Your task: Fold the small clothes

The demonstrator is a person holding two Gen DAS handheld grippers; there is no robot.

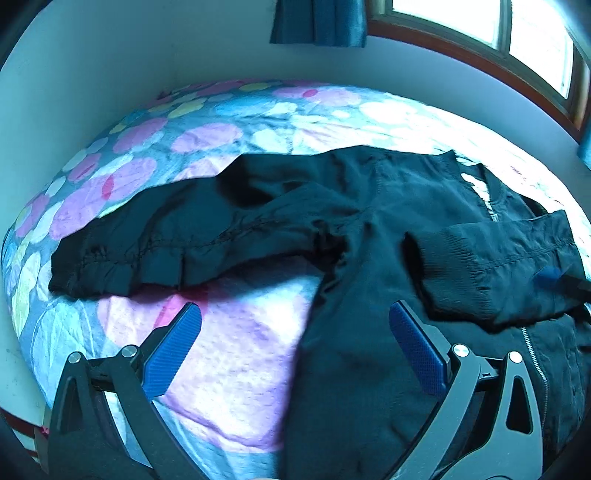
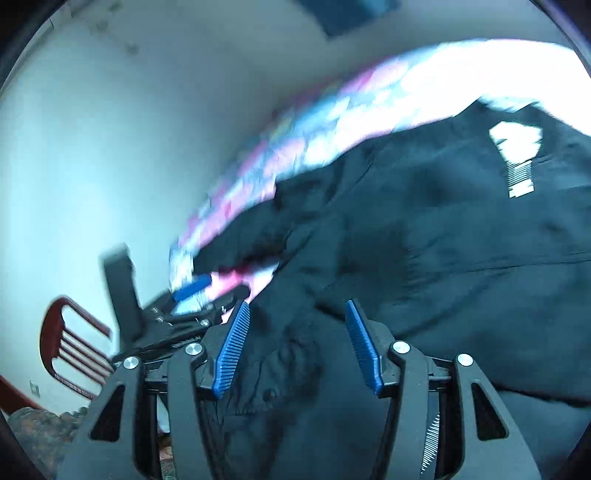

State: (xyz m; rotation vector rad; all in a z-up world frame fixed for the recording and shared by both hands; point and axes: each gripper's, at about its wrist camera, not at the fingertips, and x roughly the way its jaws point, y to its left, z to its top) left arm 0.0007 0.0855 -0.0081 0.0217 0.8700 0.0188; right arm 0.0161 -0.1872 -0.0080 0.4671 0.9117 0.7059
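floral bedspread [image 1: 229,147], blue curtain [image 1: 317,22], wooden window frame [image 1: 461,59], red chair [image 2: 74,343].

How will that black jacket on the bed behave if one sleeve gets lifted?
The black jacket will probably flop and drape, since it lies wrinkled and slack on the bed. Its sleeve likely trails limply. The thin-looking fabric suggests it's light.

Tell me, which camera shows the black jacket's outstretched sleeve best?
The left wrist view: the sleeve lies sharp and full-length across the flowered bedspread, cuff included. The right wrist view is motion-blurred, showing mostly the jacket body, with the sleeve indistinct.
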